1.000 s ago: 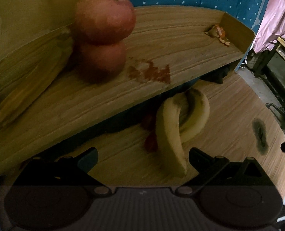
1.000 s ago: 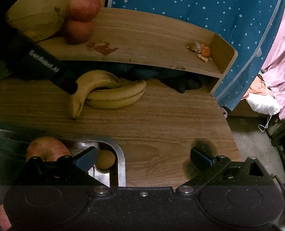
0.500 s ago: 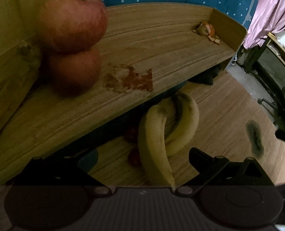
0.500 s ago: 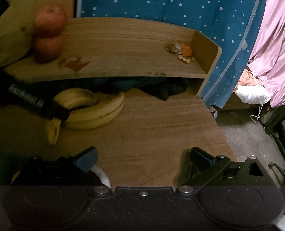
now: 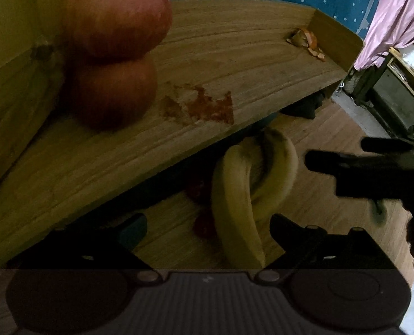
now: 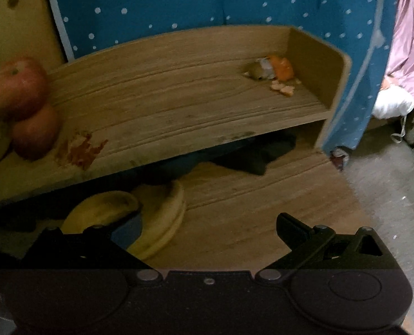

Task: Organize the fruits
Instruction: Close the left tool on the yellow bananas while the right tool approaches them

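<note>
Two apples (image 5: 114, 53) sat stacked at the shelf's (image 5: 234, 64) far left. The bananas (image 5: 248, 192) lay on the table below, apparently ungrasped; left gripper (image 5: 208, 229) and right gripper (image 6: 209, 226) both gaped.

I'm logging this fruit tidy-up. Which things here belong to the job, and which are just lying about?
Job:
- bananas on the table
- two apples stacked on the shelf
- left gripper, open
- right gripper, open

Lying about:
- orange peel
- red stain
- dark cloth
</note>
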{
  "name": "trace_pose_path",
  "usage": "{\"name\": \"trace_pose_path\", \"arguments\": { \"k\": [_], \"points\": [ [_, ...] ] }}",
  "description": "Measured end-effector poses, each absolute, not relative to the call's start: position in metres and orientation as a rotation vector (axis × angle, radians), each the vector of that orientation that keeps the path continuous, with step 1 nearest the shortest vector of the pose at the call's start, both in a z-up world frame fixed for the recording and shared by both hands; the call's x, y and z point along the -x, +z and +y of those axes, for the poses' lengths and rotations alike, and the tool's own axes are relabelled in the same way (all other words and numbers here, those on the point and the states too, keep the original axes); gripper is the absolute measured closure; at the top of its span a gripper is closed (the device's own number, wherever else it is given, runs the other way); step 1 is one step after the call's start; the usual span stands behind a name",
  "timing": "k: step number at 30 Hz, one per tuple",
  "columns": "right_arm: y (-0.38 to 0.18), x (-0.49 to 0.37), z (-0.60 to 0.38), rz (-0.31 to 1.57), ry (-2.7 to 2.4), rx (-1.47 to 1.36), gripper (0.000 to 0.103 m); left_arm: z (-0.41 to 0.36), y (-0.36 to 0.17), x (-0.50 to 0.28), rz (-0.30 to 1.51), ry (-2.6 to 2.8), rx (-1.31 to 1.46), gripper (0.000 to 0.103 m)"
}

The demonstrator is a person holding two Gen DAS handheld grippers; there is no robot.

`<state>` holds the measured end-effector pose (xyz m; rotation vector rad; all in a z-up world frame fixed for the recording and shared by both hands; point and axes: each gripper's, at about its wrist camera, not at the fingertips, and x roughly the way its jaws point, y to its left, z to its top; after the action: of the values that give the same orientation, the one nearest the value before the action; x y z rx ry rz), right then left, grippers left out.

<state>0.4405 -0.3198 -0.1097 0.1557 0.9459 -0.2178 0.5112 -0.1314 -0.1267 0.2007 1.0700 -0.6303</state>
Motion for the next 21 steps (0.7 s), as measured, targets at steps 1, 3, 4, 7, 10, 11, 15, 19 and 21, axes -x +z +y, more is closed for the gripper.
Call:
{"name": "trace_pose_path", "arguments": {
  "k": [1, 3, 4, 7, 10, 11, 15, 19, 21],
  "points": [
    [-0.112, -0.446, -0.32, 0.956, -0.21, -0.164, 0.001, -0.132, -0.127, -0.511, 1.069, -0.636, -0.202, 0.006],
    [-0.116, -0.456, -0.32, 0.979, -0.207, -0.173, 0.002, -0.133, -0.127, -0.509, 1.061, -0.645, -0.211, 0.006],
    [-0.119, -0.46, -0.319, 0.994, -0.208, -0.175, 0.004, -0.134, -0.127, -0.508, 1.056, -0.649, -0.212, 0.007],
    [-0.125, -0.471, -0.316, 1.018, -0.206, -0.174, 0.007, -0.137, -0.125, -0.504, 1.021, -0.653, -0.23, 0.012],
    [-0.132, -0.479, -0.31, 1.041, -0.194, -0.169, 0.016, -0.14, -0.122, -0.5, 0.99, -0.65, -0.243, 0.019],
    [-0.133, -0.481, -0.308, 1.045, -0.187, -0.167, 0.017, -0.14, -0.12, -0.499, 0.98, -0.646, -0.249, 0.023],
    [-0.14, -0.485, -0.303, 1.061, -0.146, -0.171, 0.026, -0.143, -0.118, -0.494, 0.956, -0.621, -0.267, 0.038],
    [-0.143, -0.485, -0.306, 1.057, -0.091, -0.206, 0.041, -0.149, -0.117, -0.492, 0.965, -0.605, -0.246, 0.05],
    [-0.144, -0.484, -0.309, 1.056, -0.054, -0.225, 0.048, -0.154, -0.115, -0.488, 0.972, -0.588, -0.245, 0.061]
  ]
}}
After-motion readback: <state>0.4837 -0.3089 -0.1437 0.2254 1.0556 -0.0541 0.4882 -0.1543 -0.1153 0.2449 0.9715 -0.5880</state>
